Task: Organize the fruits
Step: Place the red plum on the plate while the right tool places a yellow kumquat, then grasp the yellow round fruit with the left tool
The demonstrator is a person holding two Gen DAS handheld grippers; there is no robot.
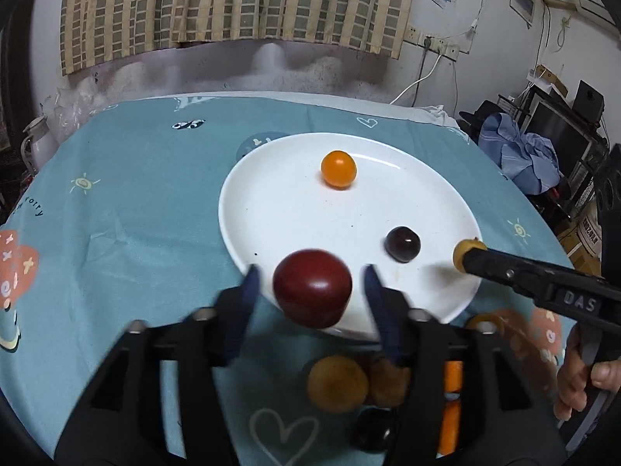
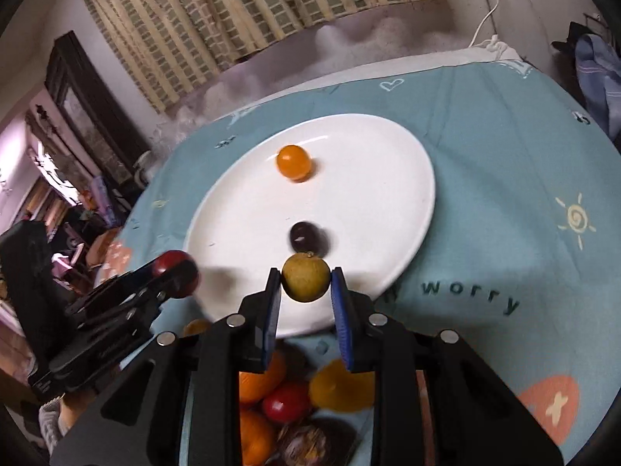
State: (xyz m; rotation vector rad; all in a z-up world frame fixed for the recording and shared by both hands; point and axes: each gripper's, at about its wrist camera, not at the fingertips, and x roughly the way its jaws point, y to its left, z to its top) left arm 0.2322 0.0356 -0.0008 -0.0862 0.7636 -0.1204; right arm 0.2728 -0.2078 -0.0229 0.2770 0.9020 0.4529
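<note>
A white plate lies on the blue tablecloth and holds an orange cherry tomato and a dark grape. My left gripper stands at the plate's near rim with a dark red fruit between its fingers; a gap shows on each side of the fruit. My right gripper is shut on a yellow-brown round fruit over the plate's near edge, just in front of the grape. The orange tomato lies farther back.
Loose fruits lie on the cloth below the grippers: yellow-brown ones, a dark one, and orange, red and purple ones. A curtain hangs behind the table. Clutter stands at the right.
</note>
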